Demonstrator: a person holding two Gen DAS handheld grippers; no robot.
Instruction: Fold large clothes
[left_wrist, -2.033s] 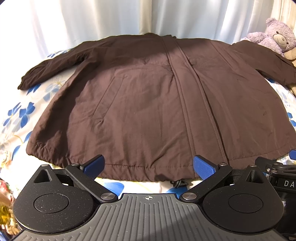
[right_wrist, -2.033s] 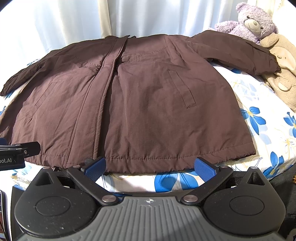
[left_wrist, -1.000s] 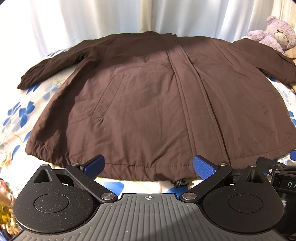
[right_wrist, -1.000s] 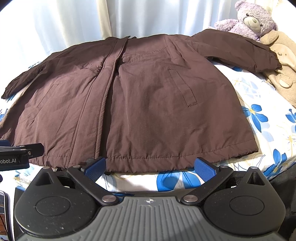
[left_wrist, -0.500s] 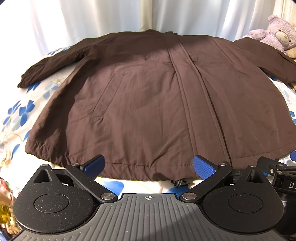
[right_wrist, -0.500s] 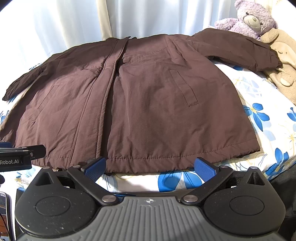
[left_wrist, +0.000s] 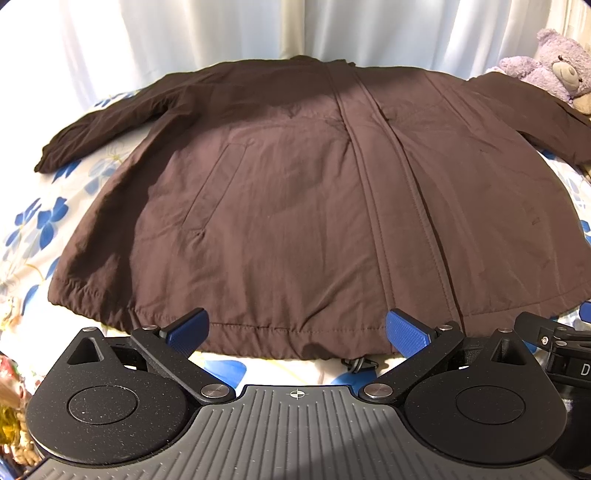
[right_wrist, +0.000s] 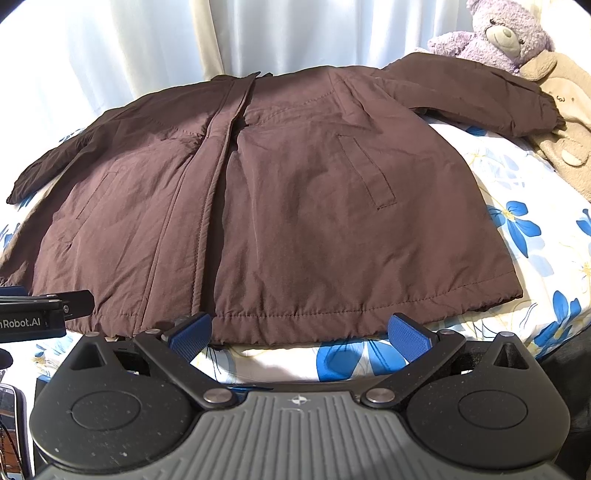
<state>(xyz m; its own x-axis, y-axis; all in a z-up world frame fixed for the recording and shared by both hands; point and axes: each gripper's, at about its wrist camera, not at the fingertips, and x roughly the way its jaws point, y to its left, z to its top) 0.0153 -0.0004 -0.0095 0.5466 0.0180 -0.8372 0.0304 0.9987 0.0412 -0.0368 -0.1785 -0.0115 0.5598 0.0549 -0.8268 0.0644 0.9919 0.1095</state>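
Both the left gripper (left_wrist: 295, 330) and right gripper (right_wrist: 300, 330) hover wide apart and empty at the near hem of the brown jacket (left_wrist: 303, 206), spread flat on the floral bedsheet (right_wrist: 524, 229), apparently ready for folding.

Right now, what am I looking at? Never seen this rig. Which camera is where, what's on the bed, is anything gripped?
No robot arm here: a person holds a two-finger gripper in each hand, each carrying a fisheye camera that looks forward along its fingers. One picture comes from the left gripper, the other from the right gripper. The blue pads stand wide apart in both; nothing is held. Ahead lies a brown jacket, spread flat, front up, sleeves out, on a blue-flowered bedsheet. A purple teddy bear and a beige plush toy sit at the far right.
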